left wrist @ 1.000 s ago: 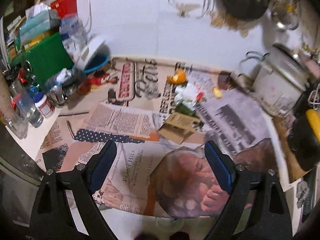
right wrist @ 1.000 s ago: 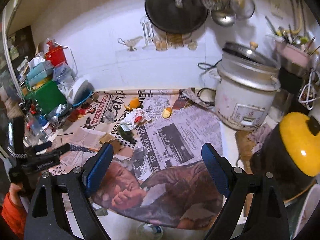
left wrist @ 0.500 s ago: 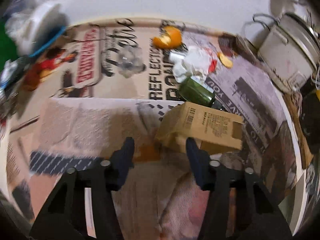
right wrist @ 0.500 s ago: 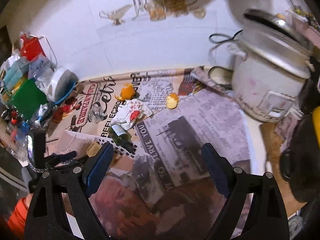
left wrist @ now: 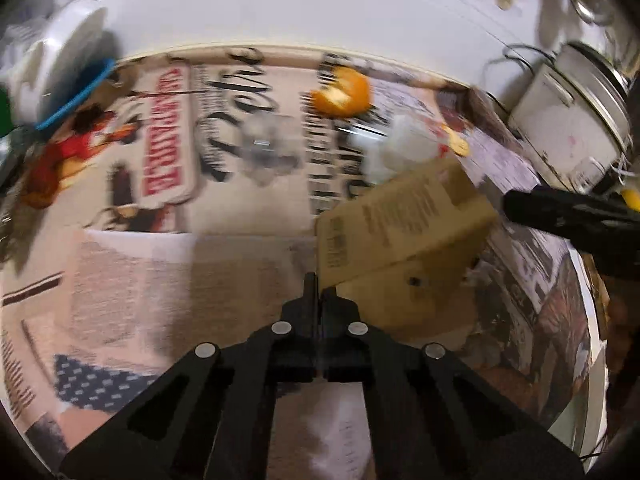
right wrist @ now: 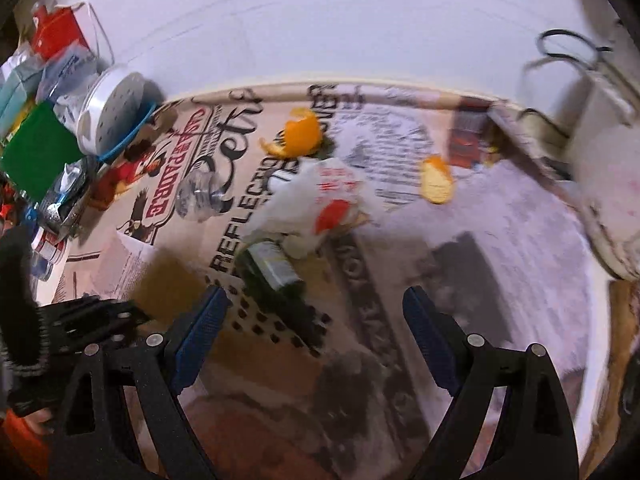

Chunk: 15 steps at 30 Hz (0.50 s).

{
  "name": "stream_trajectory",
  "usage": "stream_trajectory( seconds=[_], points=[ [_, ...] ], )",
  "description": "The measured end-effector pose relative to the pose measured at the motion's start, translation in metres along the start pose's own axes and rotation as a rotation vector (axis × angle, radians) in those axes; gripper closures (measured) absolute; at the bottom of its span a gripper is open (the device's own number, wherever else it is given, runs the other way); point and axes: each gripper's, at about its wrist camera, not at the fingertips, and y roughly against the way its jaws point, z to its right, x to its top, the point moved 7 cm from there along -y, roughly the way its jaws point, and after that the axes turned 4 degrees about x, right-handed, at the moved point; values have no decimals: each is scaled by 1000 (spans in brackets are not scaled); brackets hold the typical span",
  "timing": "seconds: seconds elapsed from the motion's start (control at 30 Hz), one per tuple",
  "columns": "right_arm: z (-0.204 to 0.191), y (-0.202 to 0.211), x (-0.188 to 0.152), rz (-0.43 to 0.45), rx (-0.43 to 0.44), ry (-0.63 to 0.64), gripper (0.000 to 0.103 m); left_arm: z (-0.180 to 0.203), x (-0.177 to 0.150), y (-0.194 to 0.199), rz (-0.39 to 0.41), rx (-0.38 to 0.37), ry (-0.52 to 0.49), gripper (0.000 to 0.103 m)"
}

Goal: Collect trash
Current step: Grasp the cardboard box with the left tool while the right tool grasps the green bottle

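Note:
My left gripper (left wrist: 319,289) is shut on the corner of a brown cardboard box (left wrist: 404,220), tilted up off the newspaper-covered counter. The box shows blurred in the right wrist view (right wrist: 168,284) at the left. My right gripper (right wrist: 312,316) is open and empty above a dark green bottle (right wrist: 276,276). Behind the bottle lie a crumpled white wrapper with red marks (right wrist: 316,204), a large orange peel (right wrist: 298,138) and a smaller peel (right wrist: 438,180). The large peel (left wrist: 342,94) and the wrapper (left wrist: 404,148) also show in the left wrist view.
A white rice cooker (left wrist: 572,120) stands at the right. A white perforated lid (right wrist: 112,114), a green box (right wrist: 36,152) and packets crowd the left edge. A crumpled clear plastic piece (right wrist: 200,196) lies on the newspaper (right wrist: 460,264). The white wall is behind.
My left gripper has closed on the box corner and tilted it up. My right gripper has moved down and forward over the green bottle, still open.

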Motion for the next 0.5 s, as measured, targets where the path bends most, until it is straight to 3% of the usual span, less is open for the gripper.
stream_trajectory(
  seconds=[0.23, 0.33, 0.43, 0.5],
  points=[
    [-17, -52, 0, -81, 60, 31, 19, -55, 6, 27, 50, 61, 112, 103],
    [-21, -68, -5, -120, 55, 46, 26, -64, 7, 34, 66, 67, 132, 103],
    [-24, -77, -9, -142, 61, 49, 49, -62, 9, 37, 70, 57, 129, 103],
    [-26, -76, -11, -150, 75, 40, 52, -54, 11, 38, 69, 56, 113, 103]
  ],
)
